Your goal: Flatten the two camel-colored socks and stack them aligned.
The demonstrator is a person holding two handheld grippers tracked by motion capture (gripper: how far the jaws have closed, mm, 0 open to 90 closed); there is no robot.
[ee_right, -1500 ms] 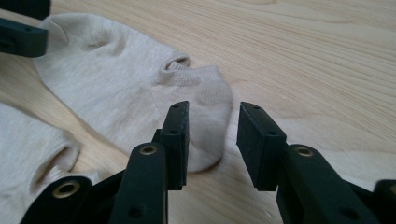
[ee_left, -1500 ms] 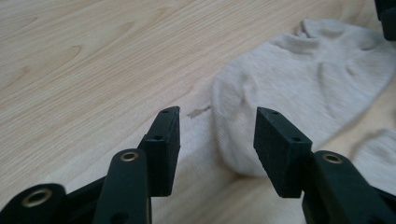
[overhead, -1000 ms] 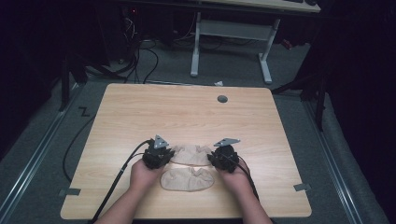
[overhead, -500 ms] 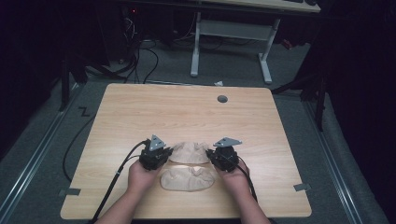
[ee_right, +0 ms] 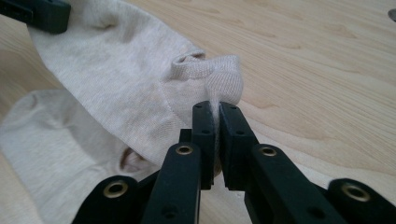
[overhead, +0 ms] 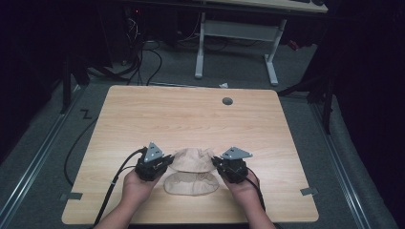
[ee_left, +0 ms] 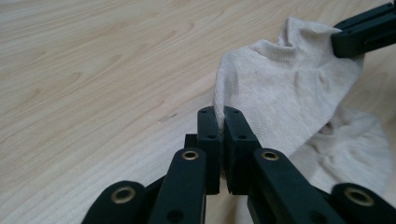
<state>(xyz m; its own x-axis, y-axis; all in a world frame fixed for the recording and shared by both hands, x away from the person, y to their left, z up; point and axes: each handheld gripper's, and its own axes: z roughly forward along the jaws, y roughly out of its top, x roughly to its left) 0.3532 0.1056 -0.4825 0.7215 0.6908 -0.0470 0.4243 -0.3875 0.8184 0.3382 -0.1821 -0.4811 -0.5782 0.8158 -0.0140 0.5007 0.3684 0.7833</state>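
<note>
From the high view, a person's two hands come in from the bottom edge over a light wooden table (overhead: 191, 119). The left gripper (overhead: 162, 163) and right gripper (overhead: 220, 165) face each other, holding a beige sock (overhead: 192, 159) stretched between them near the table's front edge. A second beige sock (overhead: 191, 183) lies flat on the table just below it, between the hands.

In the left gripper view, the left gripper (ee_left: 224, 122) has its black jaws pressed together on the edge of the sock (ee_left: 280, 98), which rises off the wood; the other gripper's tip (ee_left: 366, 35) grips the far end at the upper right.

In the right gripper view, the right gripper (ee_right: 215, 116) is pinched closed on the sock's ribbed cuff (ee_right: 210, 74). The second sock (ee_right: 51, 144) lies on the table at lower left.
</note>
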